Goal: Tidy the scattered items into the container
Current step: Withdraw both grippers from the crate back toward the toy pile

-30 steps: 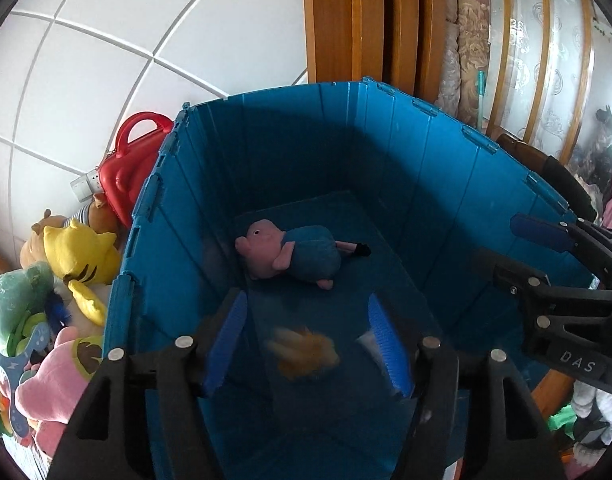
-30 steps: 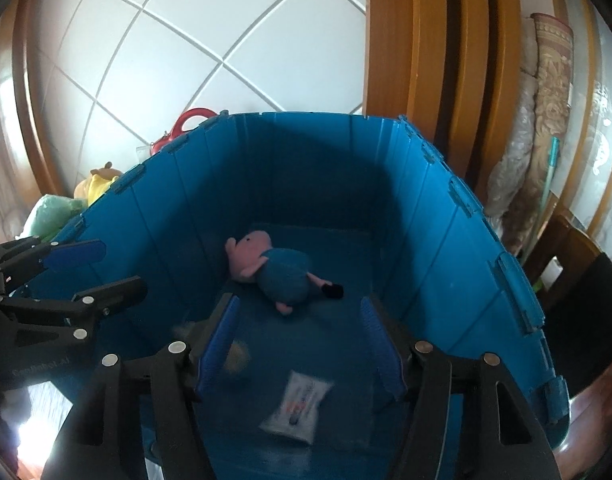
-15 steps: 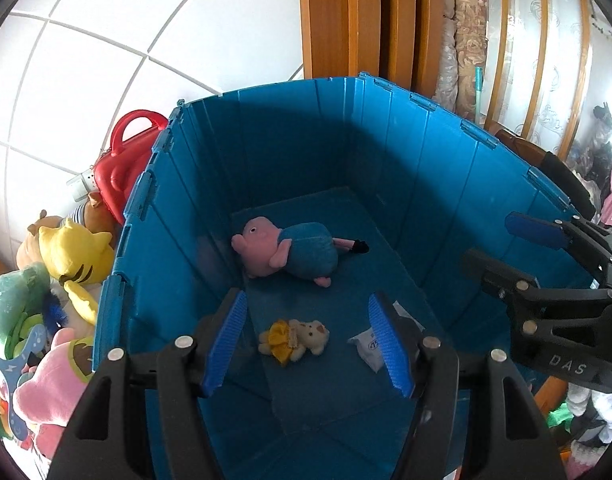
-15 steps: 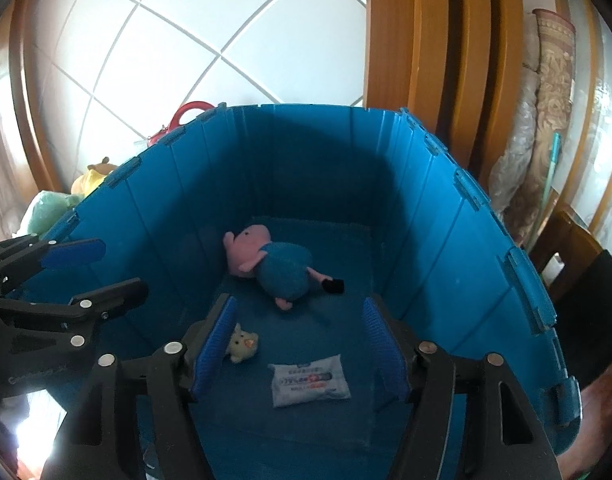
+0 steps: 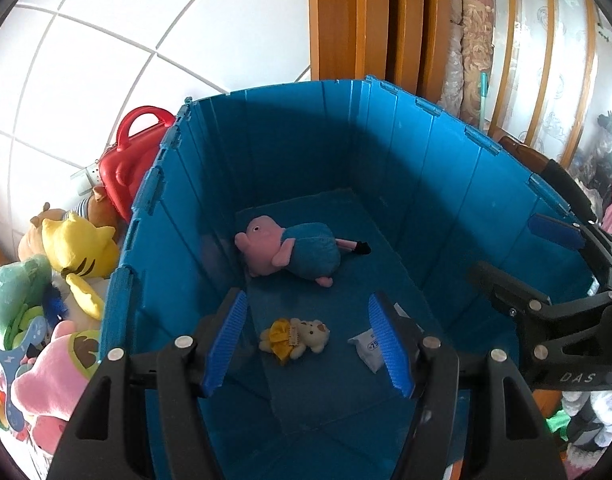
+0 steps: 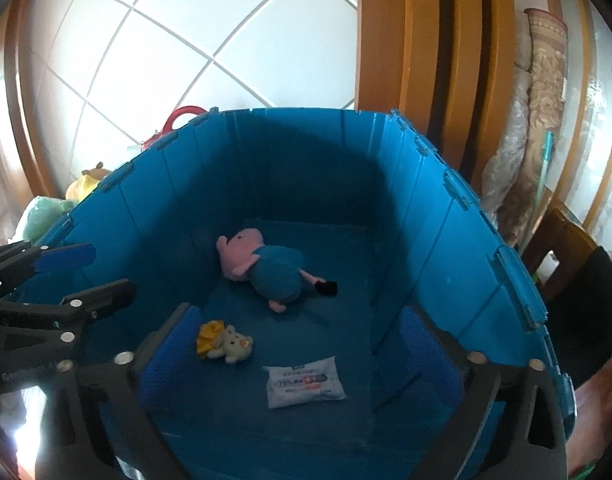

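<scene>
A tall blue folding bin (image 5: 445, 184) fills both views. On its floor lie a pink pig plush in blue clothes (image 5: 294, 252), a small white bear with a yellow dress (image 5: 296, 338) and a white wipes pack (image 5: 365, 346). My left gripper (image 5: 307, 340) hovers above the bin's near end, open, with nothing between its blue pads. My right gripper (image 6: 298, 356) hangs over the bin (image 6: 306, 168) beside it, jaws opening wide and empty. Well below it lie the pig (image 6: 262, 268), the bear (image 6: 226, 344) and the wipes pack (image 6: 304, 380). Each gripper shows at the edge of the other's view.
Outside the bin's left wall are piled plush toys, among them a yellow one (image 5: 78, 248) and a pink one (image 5: 46, 384). A red plastic case (image 5: 130, 164) stands behind them. A wooden door frame (image 5: 361, 20) and a rolled carpet (image 6: 541, 120) stand behind the bin, a dark chair (image 6: 577, 292) at right.
The small bear fell, blurred, and now lies still on the bin floor. The wipes pack settled flat beside it. My right gripper's jaws spread much wider. My left gripper kept still.
</scene>
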The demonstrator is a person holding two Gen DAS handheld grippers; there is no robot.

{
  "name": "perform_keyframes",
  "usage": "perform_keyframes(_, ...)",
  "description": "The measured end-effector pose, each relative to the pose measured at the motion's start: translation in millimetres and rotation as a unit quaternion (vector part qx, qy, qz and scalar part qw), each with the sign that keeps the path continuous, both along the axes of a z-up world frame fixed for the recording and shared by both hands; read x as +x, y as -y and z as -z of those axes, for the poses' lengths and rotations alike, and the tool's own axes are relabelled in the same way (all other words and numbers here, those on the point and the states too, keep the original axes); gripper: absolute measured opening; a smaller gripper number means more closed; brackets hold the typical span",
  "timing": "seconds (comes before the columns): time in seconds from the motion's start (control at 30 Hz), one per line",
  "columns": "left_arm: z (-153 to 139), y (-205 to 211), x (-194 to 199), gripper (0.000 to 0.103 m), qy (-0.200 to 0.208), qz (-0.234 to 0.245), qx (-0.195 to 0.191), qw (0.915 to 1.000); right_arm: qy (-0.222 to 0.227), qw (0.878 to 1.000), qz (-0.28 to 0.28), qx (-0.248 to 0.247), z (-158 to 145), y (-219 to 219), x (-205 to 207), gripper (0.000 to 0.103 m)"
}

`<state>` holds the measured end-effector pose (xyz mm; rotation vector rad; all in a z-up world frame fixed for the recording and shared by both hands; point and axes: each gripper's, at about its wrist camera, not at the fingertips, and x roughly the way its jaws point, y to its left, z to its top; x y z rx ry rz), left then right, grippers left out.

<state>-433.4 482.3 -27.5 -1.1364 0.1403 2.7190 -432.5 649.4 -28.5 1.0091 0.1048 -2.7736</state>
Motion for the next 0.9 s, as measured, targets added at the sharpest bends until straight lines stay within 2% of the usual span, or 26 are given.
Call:
perform_keyframes(0.1,-6.8,4.4,10.7,0.083,-0.019,-0.009,-0.002,0.9998,-0.005,1.0,0.0,-0.002,-2.6,-1.0,3.5,0.103)
perform_keyframes(0.23,-18.6,13.2,29.2,0.083,-0.042,-0.022,0.003,0.9988,-0.016,1.0,-0.012,-0.005,-7.9,2.4,11.7,0.103)
perform_keyframes(0.5,-27.4,44.4,66.8,0.083,-0.062,-0.057,0.007,0.9964,-0.044,0.998,-0.045,0.003,-19.0,30.2,37.7,0.103)
perform_keyframes(0.77,-17.6,108.6,110.0,0.083,-0.058,-0.103,0.015,0.9928,-0.072,0.996,-0.06,0.008,-27.1,77.4,70.4,0.103)
perform_keyframes(0.9,-10.5,153.5,133.9,0.083,-0.053,-0.138,0.018,0.9888,-0.121,0.991,-0.056,-0.015,-34.5,104.3,97.8,0.103)
